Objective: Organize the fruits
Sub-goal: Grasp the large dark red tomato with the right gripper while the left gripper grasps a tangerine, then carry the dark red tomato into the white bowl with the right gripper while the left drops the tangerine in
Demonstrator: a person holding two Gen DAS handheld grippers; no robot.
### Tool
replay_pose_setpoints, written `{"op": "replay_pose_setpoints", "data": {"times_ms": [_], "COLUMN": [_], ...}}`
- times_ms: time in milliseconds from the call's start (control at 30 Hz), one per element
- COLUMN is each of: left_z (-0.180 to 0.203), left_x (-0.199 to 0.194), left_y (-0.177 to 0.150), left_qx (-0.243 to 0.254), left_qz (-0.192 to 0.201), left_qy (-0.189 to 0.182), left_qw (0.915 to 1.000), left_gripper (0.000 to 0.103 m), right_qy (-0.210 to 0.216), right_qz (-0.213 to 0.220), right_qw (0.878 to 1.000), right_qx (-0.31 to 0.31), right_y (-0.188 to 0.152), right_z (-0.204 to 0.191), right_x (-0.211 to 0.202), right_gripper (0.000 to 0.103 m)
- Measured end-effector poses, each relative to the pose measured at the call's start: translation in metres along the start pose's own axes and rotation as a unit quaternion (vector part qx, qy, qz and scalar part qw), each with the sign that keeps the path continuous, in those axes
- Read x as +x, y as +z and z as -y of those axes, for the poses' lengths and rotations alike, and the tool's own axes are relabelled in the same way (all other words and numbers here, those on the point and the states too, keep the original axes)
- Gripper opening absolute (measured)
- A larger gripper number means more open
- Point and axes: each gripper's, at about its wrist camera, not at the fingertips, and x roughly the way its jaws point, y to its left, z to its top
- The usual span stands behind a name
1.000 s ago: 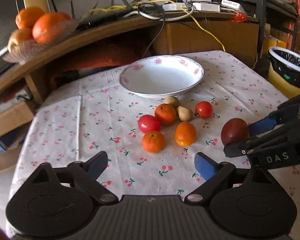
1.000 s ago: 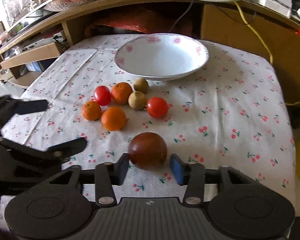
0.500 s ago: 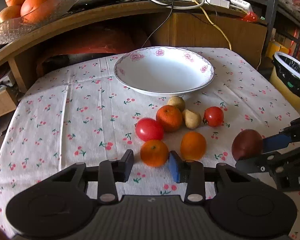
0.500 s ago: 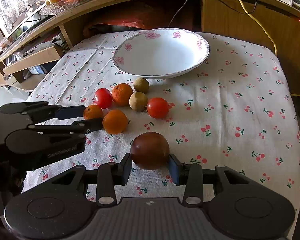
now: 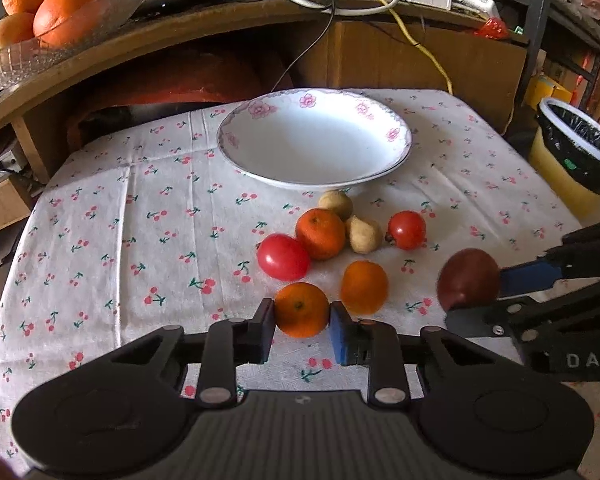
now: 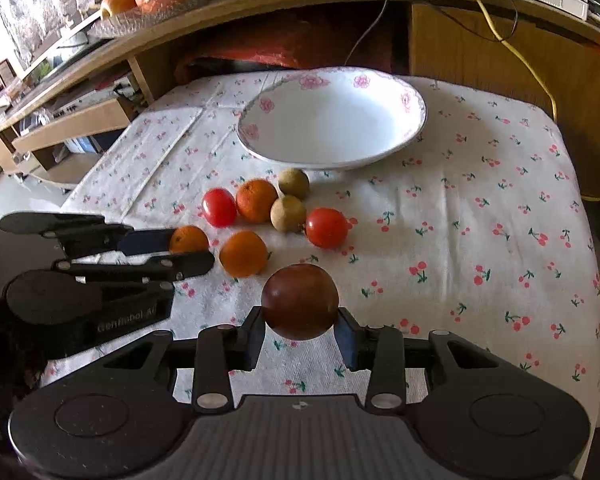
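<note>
left gripper (image 5: 302, 334) jaws closed onto small orange (image 5: 302, 310) | right gripper (image 6: 300, 338) raised dark plum (image 6: 299, 301)

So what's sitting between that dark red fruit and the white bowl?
In the right wrist view, a red tomato lies between the dark red fruit and the bowl.

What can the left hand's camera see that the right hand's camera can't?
Only the left wrist view shows the yellow bin with a black liner beside the table. Only the right wrist view shows the low wooden shelves off to the left. Both show the white flowered plate, the loose fruit, the left gripper closed on a small orange mandarin, and the right gripper closed on a dark red round fruit.
</note>
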Motion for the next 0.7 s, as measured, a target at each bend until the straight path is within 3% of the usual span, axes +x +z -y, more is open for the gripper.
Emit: {"op": "replay_pose_setpoints", "data": {"times_ms": [300,700], "left_z": [0.004,-0.008], "left_x": [-0.004,0.032], "left_y": [0.037,0.080], "left_qx": [0.011,0.006], "left_qz": [0.022,0.027], "left_qy": [-0.009,0.003], "left_qw": [0.9997,0.9996], "left_gripper": [0.037,0.037], "right_qy": [-0.011,-0.022], "right_qz": [0.034,0.054], "right_qw": [0.999,0.998], "right_qx": [-0.005,0.005], "right_y": [0.035,0.083], "right_z": [-0.001,0.025], "right_x": [-0.006,0.022], "right_gripper": [0.033,0.033]}}
